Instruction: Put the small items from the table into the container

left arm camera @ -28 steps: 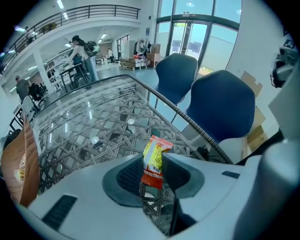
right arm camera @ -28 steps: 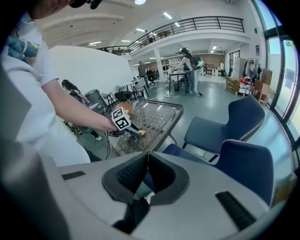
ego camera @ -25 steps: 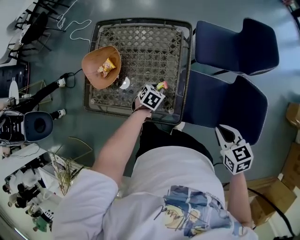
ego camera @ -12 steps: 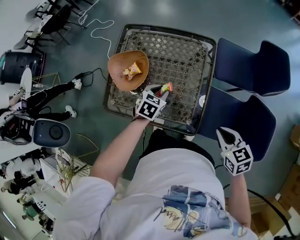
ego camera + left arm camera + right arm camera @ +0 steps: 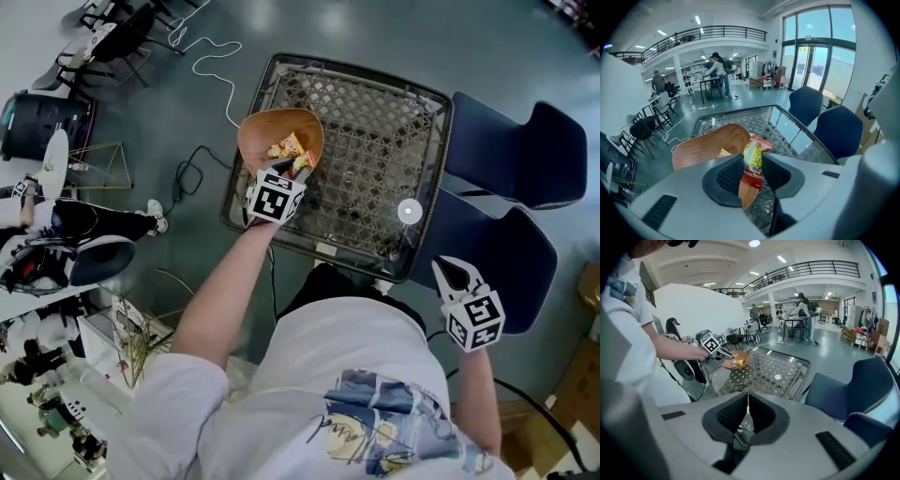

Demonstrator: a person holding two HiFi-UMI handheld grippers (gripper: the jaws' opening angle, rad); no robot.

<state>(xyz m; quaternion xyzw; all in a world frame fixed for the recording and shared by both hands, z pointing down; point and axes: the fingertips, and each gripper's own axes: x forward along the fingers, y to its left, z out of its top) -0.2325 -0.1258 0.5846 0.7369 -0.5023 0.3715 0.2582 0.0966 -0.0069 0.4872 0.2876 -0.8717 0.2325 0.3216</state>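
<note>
Carrying a red-and-yellow packet (image 5: pixel 752 161), the left gripper (image 5: pixel 752 168) has its fingers clenched on the wrapper's lower half. In the head view it hangs at the near rim of the wooden bowl (image 5: pixel 258 139), with the packet over the bowl's inside. The bowl sits at the left corner of the table (image 5: pixel 375 112) and already holds one yellow-orange packet (image 5: pixel 285 148).

So one item looks stowed and a second is about to follow; it is not yet let go. What remains is less sure. A white round spot (image 5: pixel 409 210) shows near the table's right edge, but it may be only a lamp mirrored in the glass top, and I cannot tell which. No other loose item stands out on the lattice.

The right gripper (image 5: pixel 746 414) is off the table beside the blue chair (image 5: pixel 511 253), its fingers pressed together with nothing between them.

Compared with a second ago, the left gripper has gone from the middle of the table's near edge up and across to the bowl, taking the packet along. The right gripper keeps much the same place by the chair. The head camera has swung, so the table now sits further right and turned. The white spot has changed place on the table, which favours a reflection.
</note>
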